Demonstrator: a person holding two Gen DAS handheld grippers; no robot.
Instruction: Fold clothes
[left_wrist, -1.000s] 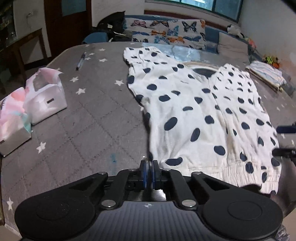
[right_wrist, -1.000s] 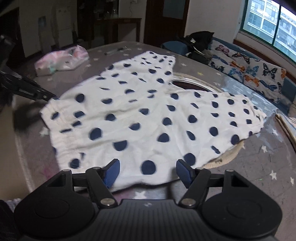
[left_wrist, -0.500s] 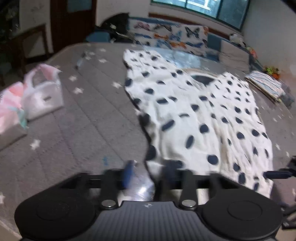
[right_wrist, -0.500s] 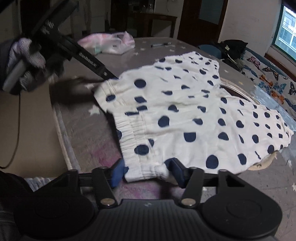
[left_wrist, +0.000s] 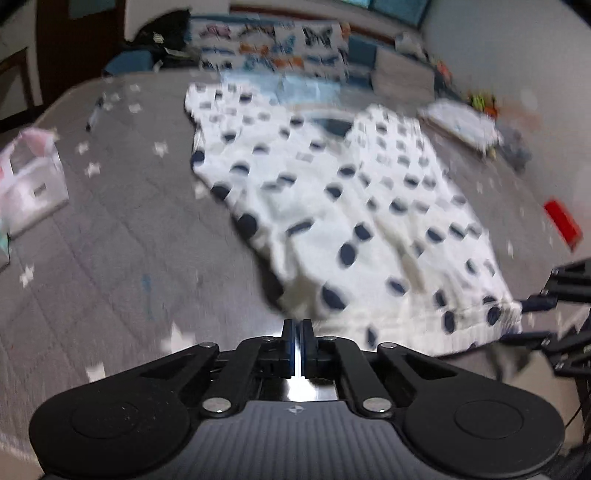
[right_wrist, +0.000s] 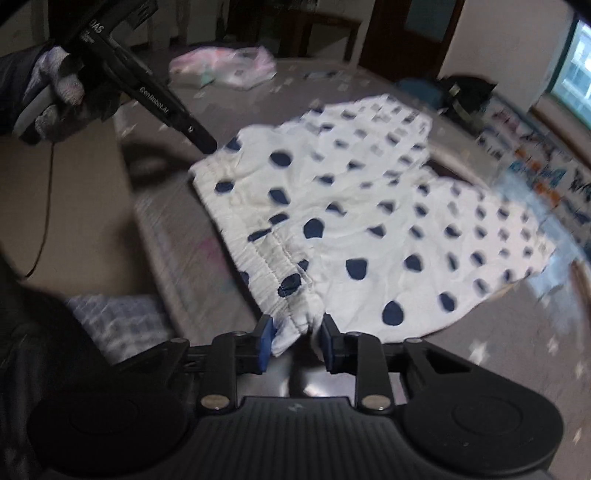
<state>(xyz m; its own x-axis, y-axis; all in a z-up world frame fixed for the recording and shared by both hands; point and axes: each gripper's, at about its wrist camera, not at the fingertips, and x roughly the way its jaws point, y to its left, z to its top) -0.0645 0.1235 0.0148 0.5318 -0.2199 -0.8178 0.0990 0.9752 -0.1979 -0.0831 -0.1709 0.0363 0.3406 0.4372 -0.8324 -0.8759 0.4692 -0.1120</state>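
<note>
The polka-dot shorts (left_wrist: 354, 229) are lying spread across the middle of the bed (left_wrist: 122, 236), waistband toward the near edge and both legs reaching toward the far edge; the grey cover of the bed is printed with white stars. The left gripper (left_wrist: 296, 334) is sitting fully closed, its two pads meeting just short of the near-left corner of the waistband; from its own camera no cloth is visible between the pads, and from the right wrist view its tip (right_wrist: 207, 146) is lying against that corner, so whether it is pinching fabric cannot be told. The right gripper (right_wrist: 297, 341) is closing, partly open, with the gathered near-right corner of the waistband (right_wrist: 291, 321) bunching between its pads; the pads are not yet pressing the cloth. A gloved hand (right_wrist: 55, 85) is holding the left gripper. A plastic bag (left_wrist: 29, 181) is lying toward the left edge of the bed; a folded garment (left_wrist: 458, 123) is lying near the far right corner.
</note>
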